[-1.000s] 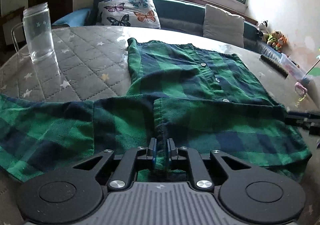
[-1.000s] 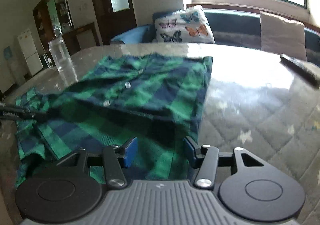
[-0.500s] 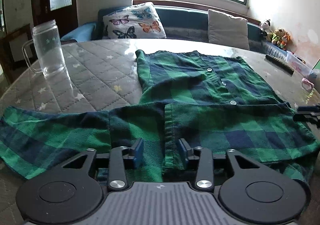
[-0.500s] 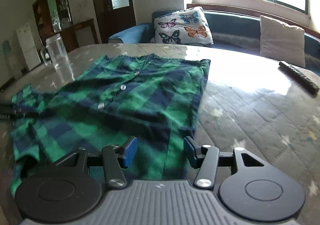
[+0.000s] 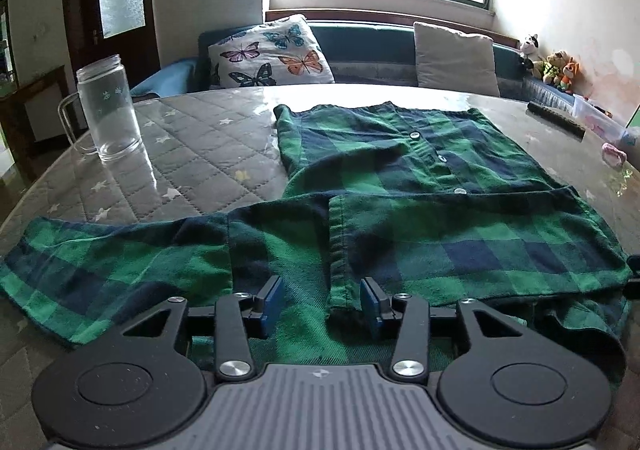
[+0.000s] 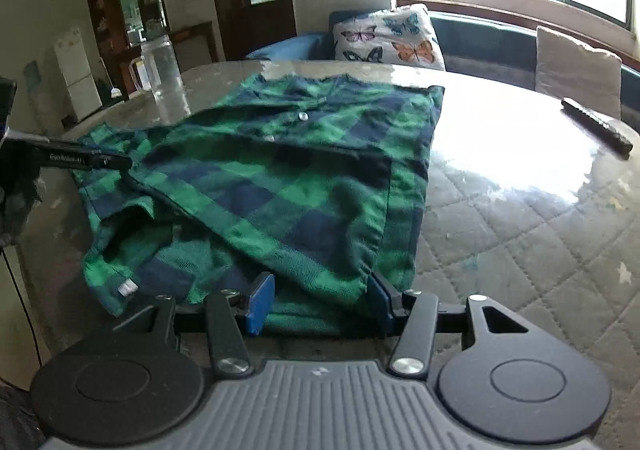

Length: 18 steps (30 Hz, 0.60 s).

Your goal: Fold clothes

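A green and navy plaid shirt lies on the quilted table, button placket up, with one sleeve folded across its lower part. My left gripper is open, its jaws astride the folded sleeve's cuff seam without pinching it. The shirt also shows in the right wrist view. My right gripper is open, with the shirt's folded near corner lying between its jaws. The left gripper's fingers show at the shirt's left edge in the right wrist view.
A clear glass mug stands at the table's left. A black remote and a pink item lie at the right. A bench with a butterfly cushion runs behind the table.
My left gripper let go of the sleeve cuff and opened wide. My right gripper moved in over the shirt's near corner and stayed open.
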Motion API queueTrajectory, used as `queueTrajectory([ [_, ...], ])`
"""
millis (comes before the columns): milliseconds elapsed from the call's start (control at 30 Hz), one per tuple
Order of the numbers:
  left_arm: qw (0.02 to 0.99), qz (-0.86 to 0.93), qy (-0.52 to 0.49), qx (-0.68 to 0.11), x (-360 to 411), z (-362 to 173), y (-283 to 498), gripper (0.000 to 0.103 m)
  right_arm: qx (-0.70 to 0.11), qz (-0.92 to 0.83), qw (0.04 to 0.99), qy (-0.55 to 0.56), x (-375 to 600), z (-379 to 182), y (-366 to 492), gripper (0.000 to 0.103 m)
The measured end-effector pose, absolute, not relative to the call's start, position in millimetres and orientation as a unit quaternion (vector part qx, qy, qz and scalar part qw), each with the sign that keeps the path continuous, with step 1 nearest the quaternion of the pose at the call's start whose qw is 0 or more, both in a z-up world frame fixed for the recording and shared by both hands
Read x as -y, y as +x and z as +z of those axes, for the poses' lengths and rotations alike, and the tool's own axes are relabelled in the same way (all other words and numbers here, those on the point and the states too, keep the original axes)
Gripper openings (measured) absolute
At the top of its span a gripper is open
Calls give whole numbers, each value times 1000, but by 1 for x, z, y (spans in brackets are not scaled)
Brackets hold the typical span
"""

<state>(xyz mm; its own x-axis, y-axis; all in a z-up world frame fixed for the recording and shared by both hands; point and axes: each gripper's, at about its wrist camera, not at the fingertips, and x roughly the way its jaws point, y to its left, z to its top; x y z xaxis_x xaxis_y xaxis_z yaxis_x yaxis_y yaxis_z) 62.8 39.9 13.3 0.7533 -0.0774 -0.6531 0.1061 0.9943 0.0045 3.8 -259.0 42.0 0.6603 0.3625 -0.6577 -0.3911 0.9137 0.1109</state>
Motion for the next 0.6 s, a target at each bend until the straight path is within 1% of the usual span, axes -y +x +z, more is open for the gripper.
queueTrajectory([
  [67,937,-47,19,-345,-42,15,59,48,-348,212,913,-19,257,45,5,52],
  [200,939,-37,16,-343,-49,15,52,48,-367,219,904,-27,252,34,10,54],
  [433,942,17,-18,-336,-87,15,43,50,-360,244,898,-60,228,51,22,53],
  [600,940,60,-38,-333,-119,13,39,56,-348,283,889,-91,178,55,52,53],
])
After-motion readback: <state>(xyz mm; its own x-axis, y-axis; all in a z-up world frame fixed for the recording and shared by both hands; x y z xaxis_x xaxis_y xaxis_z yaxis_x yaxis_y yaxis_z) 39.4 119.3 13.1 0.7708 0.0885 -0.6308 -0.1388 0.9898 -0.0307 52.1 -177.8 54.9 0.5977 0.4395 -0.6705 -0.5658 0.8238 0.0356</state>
